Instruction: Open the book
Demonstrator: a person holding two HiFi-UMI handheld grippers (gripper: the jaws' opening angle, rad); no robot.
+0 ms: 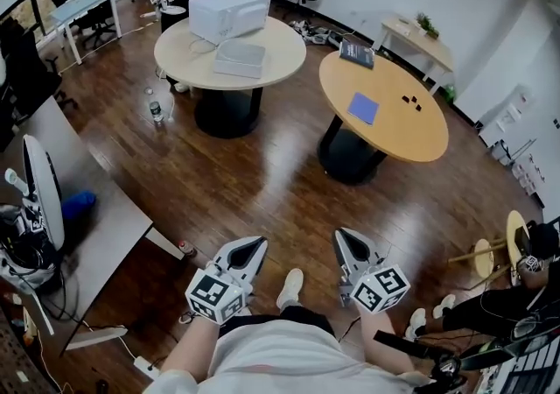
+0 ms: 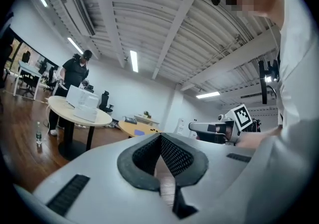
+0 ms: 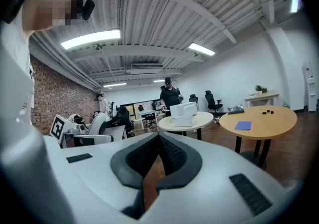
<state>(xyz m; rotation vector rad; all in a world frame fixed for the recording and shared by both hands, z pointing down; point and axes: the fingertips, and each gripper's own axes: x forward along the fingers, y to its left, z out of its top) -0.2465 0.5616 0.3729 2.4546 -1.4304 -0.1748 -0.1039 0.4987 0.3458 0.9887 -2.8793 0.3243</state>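
Close in at the person's waist, the left gripper (image 1: pixel 257 244) and right gripper (image 1: pixel 342 236) sit side by side, both with jaws pressed together and nothing between them. Out across the wooden floor (image 1: pixel 254 173), the blue book (image 1: pixel 363 108) lies flat and closed on the round table (image 1: pixel 411 134), well apart from both.

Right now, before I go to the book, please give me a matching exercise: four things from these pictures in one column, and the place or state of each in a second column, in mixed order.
Things:
1. blue book
2. water bottle
3. large white box
4. left gripper

Places or states:
a. stands on the wooden floor
b. jaws together, nothing between them
c. lies flat on the orange-brown round table
d. sits on the pale round table

Pairs: 1-c, 2-a, 3-d, 4-b.
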